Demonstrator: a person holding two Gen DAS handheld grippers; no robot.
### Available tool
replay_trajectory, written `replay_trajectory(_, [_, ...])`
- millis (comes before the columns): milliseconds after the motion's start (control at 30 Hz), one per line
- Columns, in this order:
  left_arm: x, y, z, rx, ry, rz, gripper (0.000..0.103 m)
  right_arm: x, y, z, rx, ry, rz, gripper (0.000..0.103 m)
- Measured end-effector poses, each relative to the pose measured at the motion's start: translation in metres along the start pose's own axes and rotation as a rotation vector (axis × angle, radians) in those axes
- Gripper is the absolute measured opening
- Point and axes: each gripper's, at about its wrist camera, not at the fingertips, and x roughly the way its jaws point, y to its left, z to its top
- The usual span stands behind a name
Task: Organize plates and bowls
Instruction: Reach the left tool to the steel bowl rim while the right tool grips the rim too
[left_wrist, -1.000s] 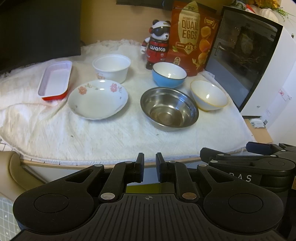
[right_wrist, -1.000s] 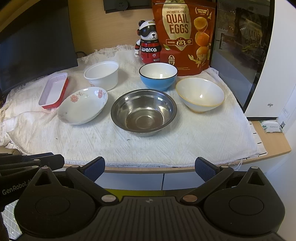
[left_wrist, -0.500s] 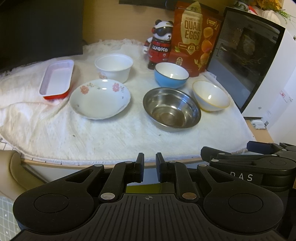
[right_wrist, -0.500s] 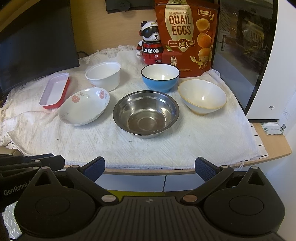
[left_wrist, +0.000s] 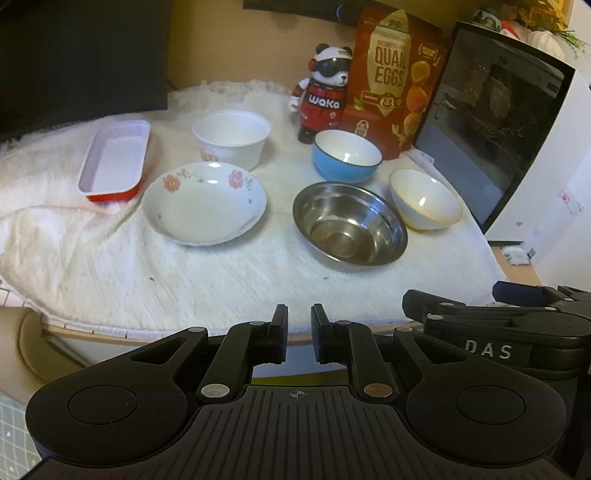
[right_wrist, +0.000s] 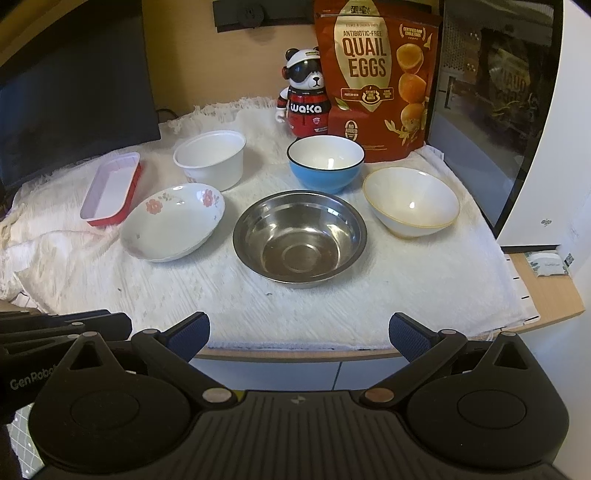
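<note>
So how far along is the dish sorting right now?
Nothing looks done: the floral plate, steel bowl, blue bowl, cream bowl, white tub and red tray all sit apart, unstacked. Nothing is in hand: left gripper shut, right gripper open, both empty. All stacking remains.

White towel (right_wrist: 332, 295) covers the wooden table (right_wrist: 554, 295).

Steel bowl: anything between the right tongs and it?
Nothing visible. Only bare white cloth lies between the open right tongs and the steel bowl; the other dishes sit beside or behind it.
</note>
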Motion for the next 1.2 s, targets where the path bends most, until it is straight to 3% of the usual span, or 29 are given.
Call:
replay_trajectory(167, [0.015, 0.021, 0.012, -0.079, 0.041, -0.107, 0.018, 0.008, -0.005, 0.005, 0.02, -0.021, -0.03, 0.103])
replay_trajectory(267, [0.025, 0.027, 0.02, -0.101, 0.034, -0.165, 0.018, 0.016, -0.019, 0.015, 0.043, -0.037, -0.002, 0.103])
replay_trajectory(400, [0.048, 0.02, 0.037, -0.073, 0.055, -0.13, 0.018, 0.05, -0.055, 0.039, 0.15, -0.024, 0.062, 0.103])
replay_trajectory(533, [0.08, 0.017, 0.055, -0.042, 0.003, -0.129, 0.018, 0.097, -0.084, 0.06, 0.204, 0.018, 0.14, 0.103])
replay_trajectory(700, [0.133, 0.02, 0.1, -0.098, -0.003, -0.146, 0.018, 0.163, -0.107, 0.087, 0.203, 0.113, 0.198, 0.103])
replay_trajectory(867, [0.168, 0.014, 0.13, -0.079, 0.038, -0.053, 0.018, 0.209, -0.117, 0.099, 0.191, 0.222, 0.288, 0.103])
replay_trajectory(1033, [0.194, 0.014, 0.139, -0.043, 0.086, -0.013, 0.018, 0.228, -0.12, 0.101, 0.193, 0.292, 0.31, 0.103])
replay_trajectory(1200, [0.217, 0.018, 0.143, -0.022, 0.119, -0.04, 0.018, 0.245, -0.121, 0.091, 0.256, 0.366, 0.276, 0.103])
